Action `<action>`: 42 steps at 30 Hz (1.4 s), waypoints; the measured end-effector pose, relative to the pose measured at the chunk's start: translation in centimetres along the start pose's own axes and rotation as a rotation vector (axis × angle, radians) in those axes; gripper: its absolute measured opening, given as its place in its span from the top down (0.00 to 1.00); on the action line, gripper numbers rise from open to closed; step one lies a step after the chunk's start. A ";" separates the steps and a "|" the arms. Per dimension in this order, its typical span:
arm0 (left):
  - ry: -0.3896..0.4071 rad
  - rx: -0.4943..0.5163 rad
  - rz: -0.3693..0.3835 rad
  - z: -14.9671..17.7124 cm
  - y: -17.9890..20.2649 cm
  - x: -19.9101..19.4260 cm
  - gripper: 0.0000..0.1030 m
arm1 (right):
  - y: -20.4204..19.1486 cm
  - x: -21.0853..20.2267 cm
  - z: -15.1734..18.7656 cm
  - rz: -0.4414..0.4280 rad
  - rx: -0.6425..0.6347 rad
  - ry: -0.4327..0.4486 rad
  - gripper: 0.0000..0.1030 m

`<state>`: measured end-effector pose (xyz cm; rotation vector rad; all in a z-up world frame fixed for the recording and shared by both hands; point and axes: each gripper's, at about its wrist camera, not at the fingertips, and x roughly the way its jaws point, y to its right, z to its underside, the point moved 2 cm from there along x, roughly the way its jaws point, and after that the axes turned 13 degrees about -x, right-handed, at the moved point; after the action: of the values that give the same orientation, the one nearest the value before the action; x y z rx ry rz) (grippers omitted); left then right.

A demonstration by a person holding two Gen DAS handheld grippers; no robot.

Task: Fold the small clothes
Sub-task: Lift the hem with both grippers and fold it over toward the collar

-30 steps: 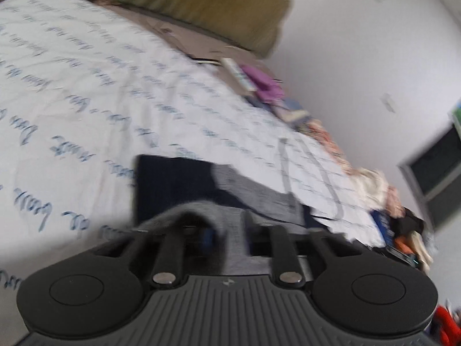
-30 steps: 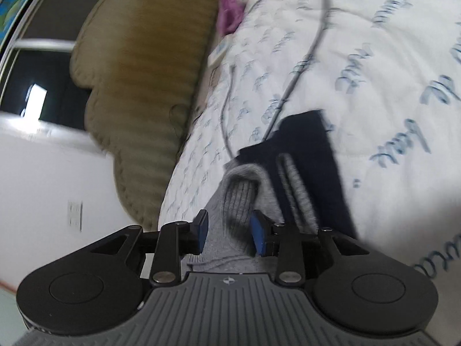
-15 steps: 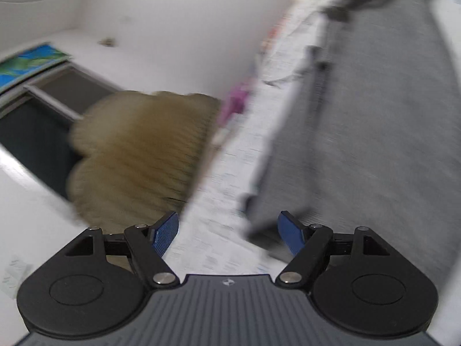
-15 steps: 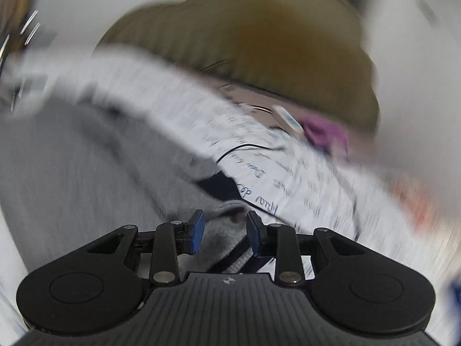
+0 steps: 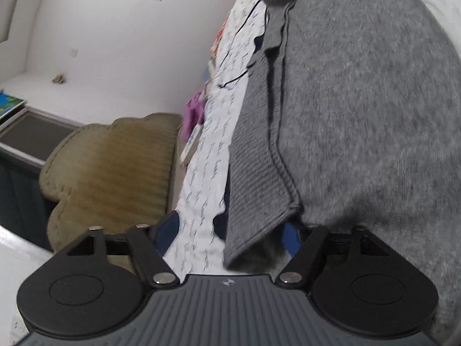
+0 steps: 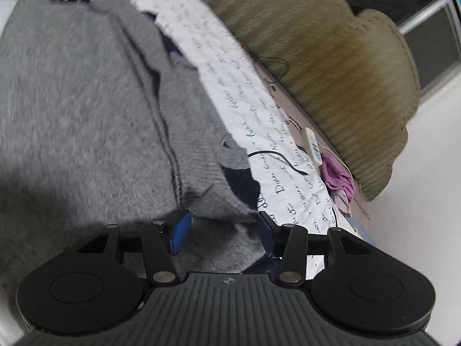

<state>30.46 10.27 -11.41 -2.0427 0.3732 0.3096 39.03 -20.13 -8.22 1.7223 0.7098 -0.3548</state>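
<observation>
one grey garment, one headboard, one cable

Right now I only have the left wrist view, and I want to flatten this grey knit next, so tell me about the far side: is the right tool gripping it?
Observer: No. The right tool has the ribbed hem of the grey knit between its pads, but its jaws are opening and stand wide, not pinching.
Operator: Anything under that corner?
Observer: A navy garment shows beneath the hem there.
Operator: Any snag nearby?
Observer: A black cable lies on the sheet beside that hem, its loose end short of the white remote.
</observation>
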 end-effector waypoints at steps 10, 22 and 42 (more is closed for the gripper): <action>0.009 -0.168 0.047 -1.2 -0.9 1.1 0.94 | 1.4 0.0 0.5 -0.118 0.188 0.008 0.93; -0.004 -0.158 0.032 -1.2 -0.2 1.4 0.93 | 1.4 -0.4 -0.4 -0.081 -0.088 0.038 0.60; -0.106 -0.826 0.074 -0.6 -9.3 5.7 0.94 | 11.4 1.8 5.0 -0.139 0.768 0.150 0.95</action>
<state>39.29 13.22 -5.80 -2.8016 0.2760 0.7013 48.21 -25.98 -1.91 2.4463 0.8695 -0.6587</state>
